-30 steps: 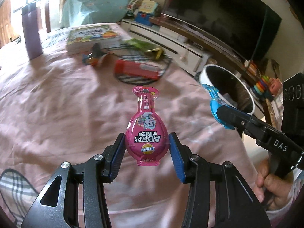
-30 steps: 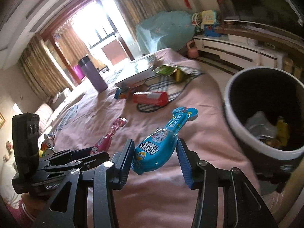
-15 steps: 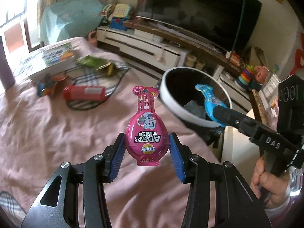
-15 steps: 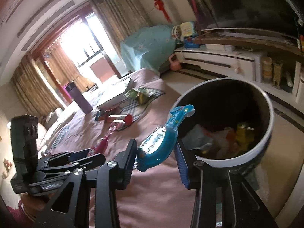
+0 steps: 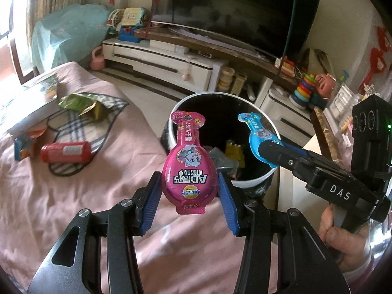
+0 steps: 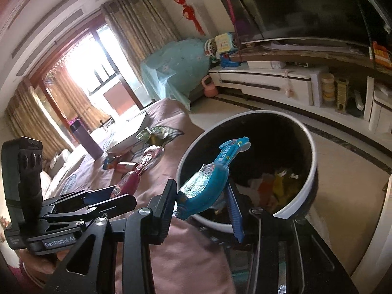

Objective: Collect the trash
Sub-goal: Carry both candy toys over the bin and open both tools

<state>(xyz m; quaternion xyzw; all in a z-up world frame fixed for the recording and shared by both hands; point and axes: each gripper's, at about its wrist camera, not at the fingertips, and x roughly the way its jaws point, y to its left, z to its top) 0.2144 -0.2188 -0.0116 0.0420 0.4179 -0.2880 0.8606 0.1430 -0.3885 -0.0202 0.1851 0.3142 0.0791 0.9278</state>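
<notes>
**Change.** A second ago we have both packets over the pink bedspread, the bin off to the side. Now the bin fills the middle of both views and both packets hang at or over its mouth. We judge the carry all but done; the release is what remains.

**Left gripper** [image 5: 189, 191]. Clamped on the pink candy packet [image 5: 188, 169], pads pressing its egg-shaped body, neck pointing up and away. The body sits above the bed's edge, the neck reaching over the near rim.

**Right gripper** [image 6: 202, 202]. Clamped on the blue candy packet [image 6: 208, 183], which lies tilted between the pads, its neck well over the opening. Grip has narrowed a little over the last second.

**Trash bin** [image 5: 254, 182]. Round, white rim, dark inside, standing on the floor just beside the bed; wrappers already at the bottom.

**Left on the bedspread** [image 5: 61, 196]:
- red cylindrical packet [image 5: 65, 152], on a plaid cloth [image 5: 98, 122]
- green snack wrapper [image 5: 79, 103], at the cloth's far edge
- small orange-and-blue wrapper [image 5: 23, 145], beside the red one
- picture book [image 5: 31, 98]
- purple flask [image 6: 86, 139], upright, far side

**Obstructions.** Nothing lies between the packets and the opening. The two grippers are close together above the bin; the pink packet, released from here, might catch the near rim or fall on the bed.
</notes>
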